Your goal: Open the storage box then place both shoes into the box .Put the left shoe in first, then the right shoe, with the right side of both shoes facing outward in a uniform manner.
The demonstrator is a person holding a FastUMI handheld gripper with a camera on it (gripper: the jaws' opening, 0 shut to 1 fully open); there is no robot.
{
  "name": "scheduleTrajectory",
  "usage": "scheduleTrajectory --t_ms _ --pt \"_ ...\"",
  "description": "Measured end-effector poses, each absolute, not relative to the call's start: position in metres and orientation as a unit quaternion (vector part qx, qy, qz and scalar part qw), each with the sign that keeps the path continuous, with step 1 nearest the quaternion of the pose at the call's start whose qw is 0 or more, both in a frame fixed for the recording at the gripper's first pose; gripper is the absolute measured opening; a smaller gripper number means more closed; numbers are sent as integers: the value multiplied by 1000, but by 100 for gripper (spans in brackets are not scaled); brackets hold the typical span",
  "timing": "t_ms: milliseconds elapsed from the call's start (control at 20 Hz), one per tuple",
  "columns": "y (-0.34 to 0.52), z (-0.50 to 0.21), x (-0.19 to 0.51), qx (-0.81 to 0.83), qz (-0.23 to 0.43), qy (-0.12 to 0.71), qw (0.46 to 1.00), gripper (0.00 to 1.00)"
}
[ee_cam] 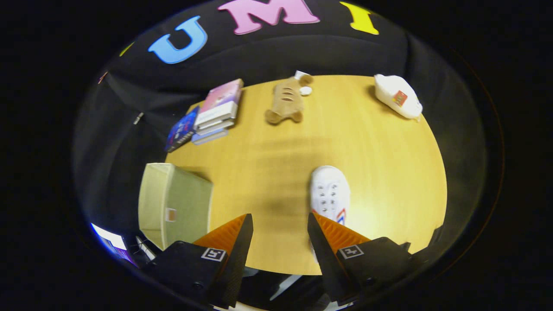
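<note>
My gripper [278, 222] hangs above the near part of the wooden table [380, 160], open, with only bare tabletop between its fingers. A white lace-up shoe [330, 192] with red and blue side stripes lies just ahead of the right finger, its heel end hidden under that finger. A pale green storage box [175, 203] stands at the table's near left corner, beside the left finger; I cannot tell whether its lid is open. A second white shoe [396, 96] lies at the far right corner of the table.
A stack of books [216, 112] sits at the far left of the table, one dark book [181, 129] leaning off its edge. A brown plush toy [286, 101] lies at the far middle. The table's edges drop off to the dark booth on all sides.
</note>
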State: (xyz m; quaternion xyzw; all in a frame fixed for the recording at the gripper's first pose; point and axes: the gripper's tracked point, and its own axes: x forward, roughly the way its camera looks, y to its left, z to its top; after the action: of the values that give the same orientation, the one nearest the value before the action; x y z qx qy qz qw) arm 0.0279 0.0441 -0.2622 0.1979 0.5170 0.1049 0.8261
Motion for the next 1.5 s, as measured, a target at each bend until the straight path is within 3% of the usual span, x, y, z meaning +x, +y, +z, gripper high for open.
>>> scheduleTrajectory --t_ms 250,600,750,850,900,1200,1500 --pt "0 -348 14 181 71 578 793 78" --pt "4 -402 12 165 95 627 755 71" --pt "9 -406 13 145 108 639 748 52" --pt "3 -407 12 136 107 641 748 29" --pt "6 -408 15 151 101 645 743 7" --pt "5 -378 15 224 75 616 751 5" --pt "43 -293 11 280 104 585 754 5"
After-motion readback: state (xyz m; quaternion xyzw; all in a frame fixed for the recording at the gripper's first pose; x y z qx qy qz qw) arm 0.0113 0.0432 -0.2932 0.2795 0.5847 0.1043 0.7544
